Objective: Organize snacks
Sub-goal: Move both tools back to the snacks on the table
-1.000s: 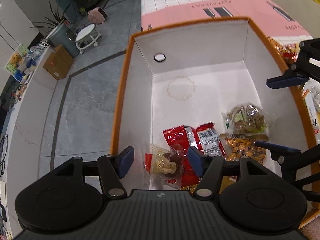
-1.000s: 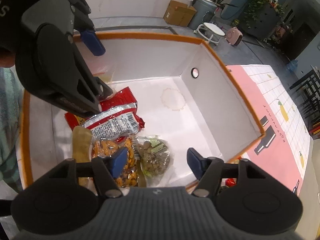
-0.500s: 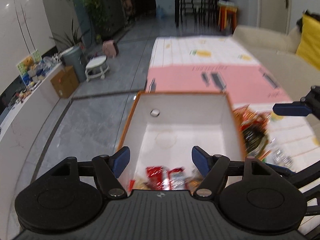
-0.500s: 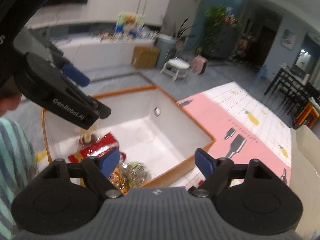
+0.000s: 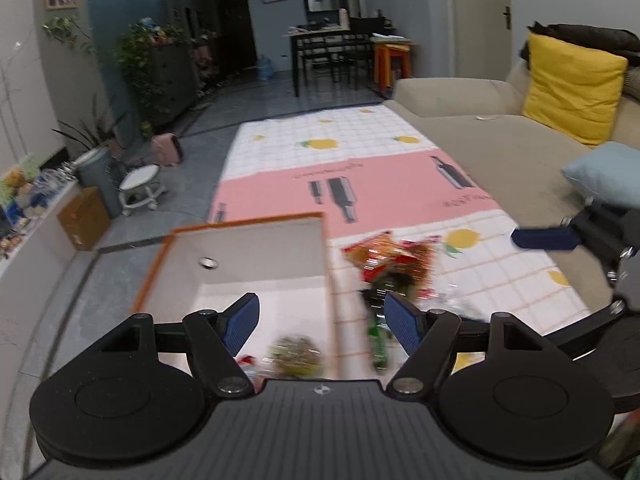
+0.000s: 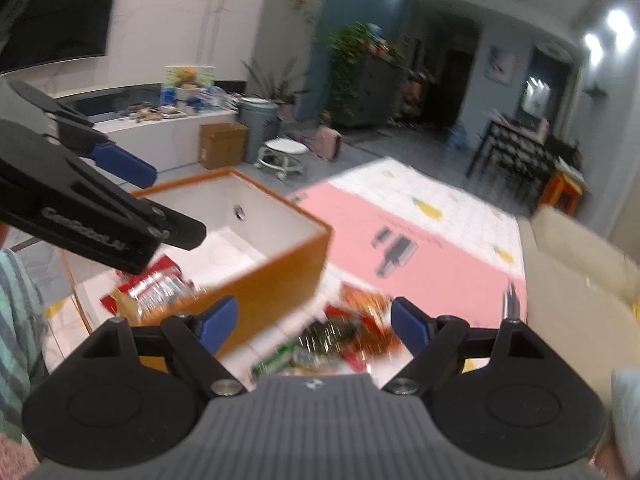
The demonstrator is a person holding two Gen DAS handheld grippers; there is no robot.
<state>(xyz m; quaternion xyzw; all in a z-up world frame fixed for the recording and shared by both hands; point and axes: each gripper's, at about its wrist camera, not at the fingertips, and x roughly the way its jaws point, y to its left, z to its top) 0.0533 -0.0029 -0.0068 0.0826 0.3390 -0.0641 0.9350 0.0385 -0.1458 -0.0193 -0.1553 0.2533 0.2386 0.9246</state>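
An orange box with white inside [image 5: 240,248] stands on the patterned tablecloth [image 5: 360,192]. Several snack packets [image 5: 296,354] lie in its near end. A loose pile of red, orange and green packets [image 5: 392,260] sits on the cloth just right of the box. My left gripper [image 5: 322,316] hangs open and empty over the box's right wall. My right gripper [image 6: 313,320] is open and empty above the blurred pile [image 6: 348,328], beside the box's orange wall [image 6: 280,280]. Each view shows the other gripper's blue fingers [image 5: 544,238] [image 6: 120,164] at its edge.
A beige sofa [image 5: 480,120] with a yellow cushion [image 5: 572,80] runs along the right of the table. Beyond the table's left edge the floor holds a white stool [image 5: 142,184], a cardboard box [image 5: 82,216] and a grey bin. A striped sleeve [image 6: 16,320] shows at the left.
Both grippers rose out of the box and swung right, tilting up so the room shows. Their jaws widened. The packets they hung over stay in the box.
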